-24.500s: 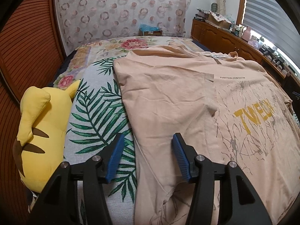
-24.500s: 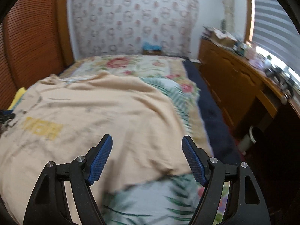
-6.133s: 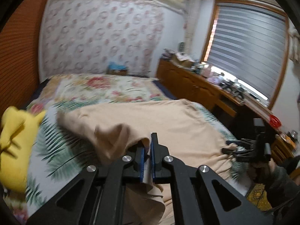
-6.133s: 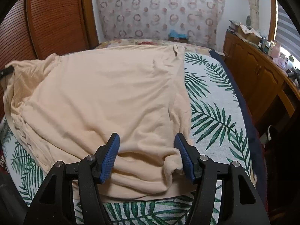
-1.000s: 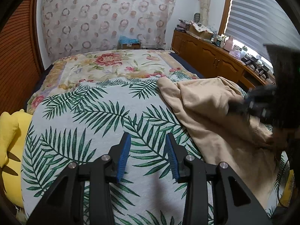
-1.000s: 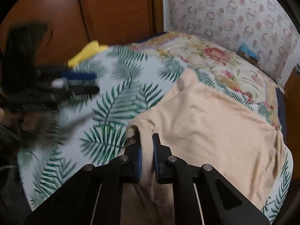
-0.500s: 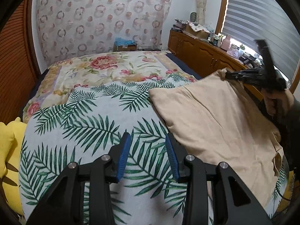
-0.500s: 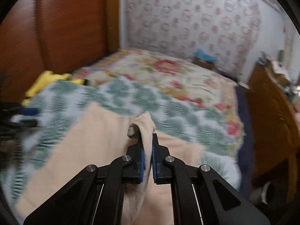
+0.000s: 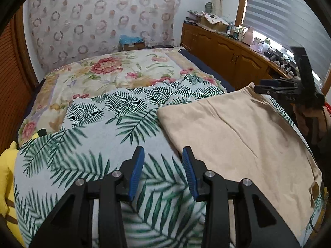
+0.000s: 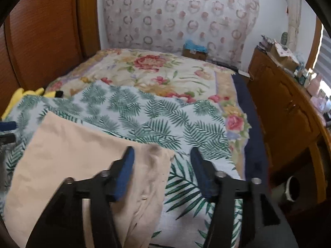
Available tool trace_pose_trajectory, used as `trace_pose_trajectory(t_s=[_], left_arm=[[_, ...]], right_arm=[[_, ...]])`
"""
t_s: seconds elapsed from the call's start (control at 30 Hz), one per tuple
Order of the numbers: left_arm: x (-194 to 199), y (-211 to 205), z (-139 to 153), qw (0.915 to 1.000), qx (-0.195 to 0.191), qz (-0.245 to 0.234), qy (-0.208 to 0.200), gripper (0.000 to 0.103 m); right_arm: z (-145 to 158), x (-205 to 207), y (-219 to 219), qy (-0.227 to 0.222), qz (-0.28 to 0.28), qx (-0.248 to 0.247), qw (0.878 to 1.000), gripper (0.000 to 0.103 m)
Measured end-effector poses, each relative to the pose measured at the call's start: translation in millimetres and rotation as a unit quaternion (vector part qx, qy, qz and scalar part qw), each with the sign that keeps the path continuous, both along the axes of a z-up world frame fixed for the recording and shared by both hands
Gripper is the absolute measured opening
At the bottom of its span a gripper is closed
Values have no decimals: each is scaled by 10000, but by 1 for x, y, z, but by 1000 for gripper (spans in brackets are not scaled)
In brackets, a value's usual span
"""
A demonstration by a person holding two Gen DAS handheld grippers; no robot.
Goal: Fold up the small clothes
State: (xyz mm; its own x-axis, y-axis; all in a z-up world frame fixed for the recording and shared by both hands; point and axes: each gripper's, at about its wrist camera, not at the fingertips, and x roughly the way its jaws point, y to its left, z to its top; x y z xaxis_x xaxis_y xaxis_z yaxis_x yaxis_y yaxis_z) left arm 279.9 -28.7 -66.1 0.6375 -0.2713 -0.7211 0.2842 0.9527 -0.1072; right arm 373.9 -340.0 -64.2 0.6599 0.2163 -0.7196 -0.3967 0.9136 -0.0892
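Bedroom, one bed (image 9: 115, 76) with two covers: a floral quilt (image 9: 107, 68) at the far end, a palm-leaf blanket (image 9: 93, 128) over the near half. Ring-pattern curtain (image 9: 99, 16) on the back wall, wooden sideboard (image 9: 229, 62) along the window side, cluttered top.

One garment: a peach t-shirt (image 9: 238, 132), folded into a flat rectangle, lying on the palm-leaf blanket toward the sideboard edge of the bed. No print showing on the upper face.

Two grippers. Left gripper (image 9: 163, 167) hangs over bare blanket just beside the shirt's near-left edge, jaws partly spread, nothing between them, not touching the cloth. Right gripper (image 10: 162, 165) sits over the shirt's far right corner; its jaws have just been opening. That corner lies loose in the gap, and the pads are off it. In the left wrist view the right gripper shows side-on at that same far corner, with the person's hand (image 9: 308, 113) behind it.

One yellow plush toy (image 9: 8, 175) at the bed's left edge. One cardboard box (image 9: 132, 45) with blue contents at the head of the bed.
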Motion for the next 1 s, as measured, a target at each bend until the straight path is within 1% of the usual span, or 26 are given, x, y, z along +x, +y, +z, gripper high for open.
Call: trace_pose_trajectory(t_s=[0.2, 0.3, 0.4, 0.5, 0.6, 0.67, 0.73, 0.77, 0.8, 0.83, 0.87, 0.9, 0.93, 0.97, 1.0], left_arm=[[21, -9, -6, 10000, 51, 20, 59, 37], [29, -13, -8, 9999, 32, 32, 113, 37], [38, -17, -10, 9999, -6, 17, 143, 37], [47, -20, -15, 9997, -30, 46, 246, 37], [51, -23, -19, 9995, -40, 40, 305, 37], [52, -22, -21, 9993, -147, 66, 329, 37], [53, -21, -21, 9993, -211, 108, 305, 37], [54, -22, -21, 9993, -225, 97, 293, 36], [54, -22, -21, 9993, -246, 59, 260, 36], [54, -22, -22, 9994, -257, 38, 229, 36], [55, -22, -22, 9994, -270, 29, 200, 35], [56, -22, -22, 9995, -272, 25, 188, 30], [57, -21, -22, 9994, -275, 0, 187, 23], [57, -22, -22, 9993, -323, -63, 198, 14], [59, -22, -22, 9990, -369, -116, 223, 10]], right_arm=[[-11, 5, -4, 224, 21, 157, 9996, 61], [-18, 6, -4, 366, 173, 304, 9987, 61], [-27, 11, -2, 473, 112, 146, 9987, 61], [-35, 18, -5, 637, 77, 261, 9976, 61], [-35, 19, -6, 602, 102, 359, 9975, 61], [-36, 19, -4, 604, 193, 374, 9973, 60], [-36, 19, 2, 587, 300, 312, 9973, 47], [-35, 18, 6, 585, 358, 275, 9973, 44], [-36, 18, 9, 584, 398, 260, 9972, 38], [-35, 18, 11, 563, 427, 229, 9972, 31], [-35, 17, 14, 561, 472, 216, 9971, 27], [-35, 17, 14, 579, 516, 250, 9967, 13], [-35, 16, 15, 621, 579, 319, 9959, 9], [-35, 15, 16, 628, 605, 328, 9957, 8], [-34, 12, 18, 598, 601, 276, 9960, 7]])
